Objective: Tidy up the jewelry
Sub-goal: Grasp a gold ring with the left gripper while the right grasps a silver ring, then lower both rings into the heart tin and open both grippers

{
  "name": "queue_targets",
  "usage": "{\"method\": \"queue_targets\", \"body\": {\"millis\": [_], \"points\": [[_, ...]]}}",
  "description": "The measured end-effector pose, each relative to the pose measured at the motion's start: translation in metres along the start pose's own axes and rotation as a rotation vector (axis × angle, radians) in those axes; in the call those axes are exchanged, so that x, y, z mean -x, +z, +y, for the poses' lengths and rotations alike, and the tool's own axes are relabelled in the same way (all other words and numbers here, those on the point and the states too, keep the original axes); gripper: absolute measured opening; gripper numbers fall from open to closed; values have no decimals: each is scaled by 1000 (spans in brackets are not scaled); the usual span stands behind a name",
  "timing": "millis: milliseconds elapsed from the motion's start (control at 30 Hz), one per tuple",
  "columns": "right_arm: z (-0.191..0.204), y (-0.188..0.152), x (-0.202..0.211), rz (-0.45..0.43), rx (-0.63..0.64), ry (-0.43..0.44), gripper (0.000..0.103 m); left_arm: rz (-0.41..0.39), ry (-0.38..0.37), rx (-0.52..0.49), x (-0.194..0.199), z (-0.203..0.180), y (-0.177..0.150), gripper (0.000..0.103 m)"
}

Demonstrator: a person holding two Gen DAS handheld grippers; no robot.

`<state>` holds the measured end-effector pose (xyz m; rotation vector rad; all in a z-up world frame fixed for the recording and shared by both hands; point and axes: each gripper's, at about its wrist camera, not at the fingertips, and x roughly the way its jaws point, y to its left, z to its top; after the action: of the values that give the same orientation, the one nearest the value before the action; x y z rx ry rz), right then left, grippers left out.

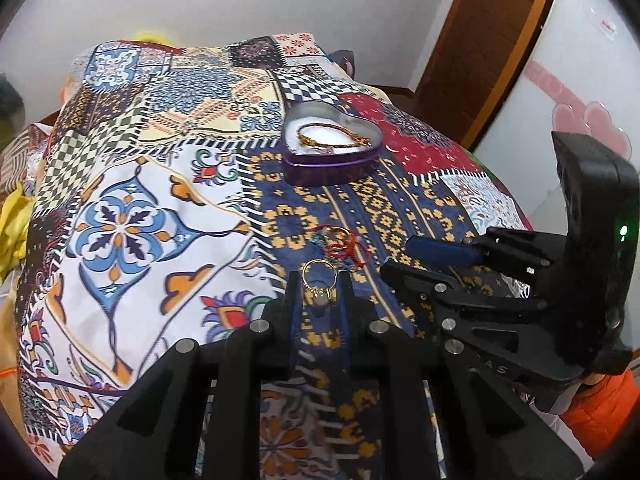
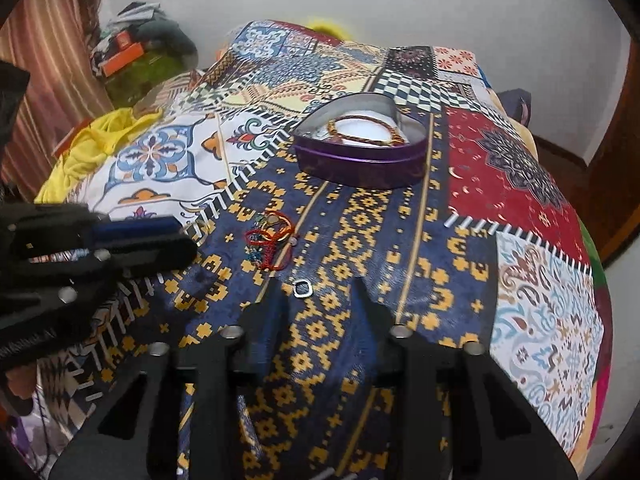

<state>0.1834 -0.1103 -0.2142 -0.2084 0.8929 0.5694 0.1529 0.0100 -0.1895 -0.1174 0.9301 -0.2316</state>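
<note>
A gold ring with a pale stone (image 1: 319, 285) sits between the fingertips of my left gripper (image 1: 320, 284), which is closed in on it just above the patterned cloth. A tangle of red cord and gold jewelry (image 1: 340, 245) lies just beyond; it also shows in the right wrist view (image 2: 271, 239). A small silver ring (image 2: 302, 288) lies on the cloth between the tips of my right gripper (image 2: 318, 292), which is open. A purple heart-shaped tin (image 1: 332, 166) (image 2: 360, 168) farther back holds a braided bracelet (image 1: 332, 138) (image 2: 366, 132).
The patchwork cloth (image 1: 140, 208) (image 2: 540, 320) covers a raised surface that falls away at the sides. My right gripper shows at the right of the left wrist view (image 1: 432, 256). Yellow fabric (image 2: 92, 144) lies at the left. A wooden door frame (image 1: 480, 40) stands behind.
</note>
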Motion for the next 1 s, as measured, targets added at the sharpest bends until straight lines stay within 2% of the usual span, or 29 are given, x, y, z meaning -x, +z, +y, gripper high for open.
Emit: {"method": "queue_targets", "body": {"millis": [133,467,1000], "points": [[4,2,-3,5,23,8,9,-3,0,15,-1,4,0,15],[0,5,9,-22,-6,1,8,-29,1,11,10,3,4,15],[-24,44,65,-223,-76,-44,8,-128,9,-15,29,-3,44,15]]}}
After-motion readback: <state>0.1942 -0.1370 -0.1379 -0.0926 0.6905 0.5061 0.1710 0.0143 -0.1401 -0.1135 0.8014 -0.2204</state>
